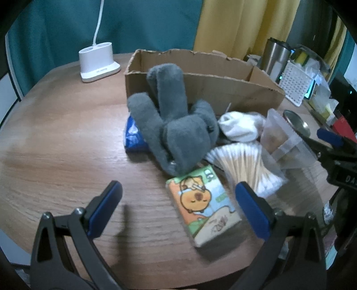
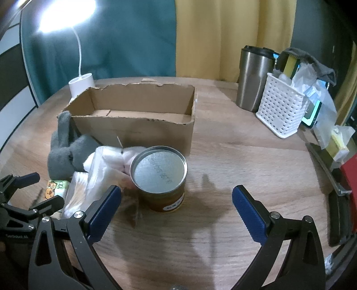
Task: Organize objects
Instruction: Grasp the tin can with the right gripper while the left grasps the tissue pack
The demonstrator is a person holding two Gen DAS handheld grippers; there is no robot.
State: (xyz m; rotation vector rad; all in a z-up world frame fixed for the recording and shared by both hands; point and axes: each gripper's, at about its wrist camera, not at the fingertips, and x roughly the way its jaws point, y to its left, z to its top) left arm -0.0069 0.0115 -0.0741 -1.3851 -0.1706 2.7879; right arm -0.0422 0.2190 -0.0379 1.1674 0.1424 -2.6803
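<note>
Left wrist view: looks forward and down between its two spread fingers [image 1: 111, 200] at the table [image 1: 55, 145], close in; tissue pack [image 1: 203, 207] lies between the fingertips, cardboard box [image 1: 200, 84] beyond them.

Right wrist view: same forward-down aim, set further right; can [image 2: 159, 176] just ahead of its left finger [image 2: 104, 207].

Shared: box, grey plush [image 1: 169, 125], lamp base [image 1: 98, 61].

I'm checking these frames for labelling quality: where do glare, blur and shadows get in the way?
Right wrist view: the lamp head blows out to white at top left, and the open jaws cast soft shadows on the table beside the can. Left wrist view: dimmer overall, the tissue pack and cotton swabs are smeared by blur; both views bend straight edges.
</note>
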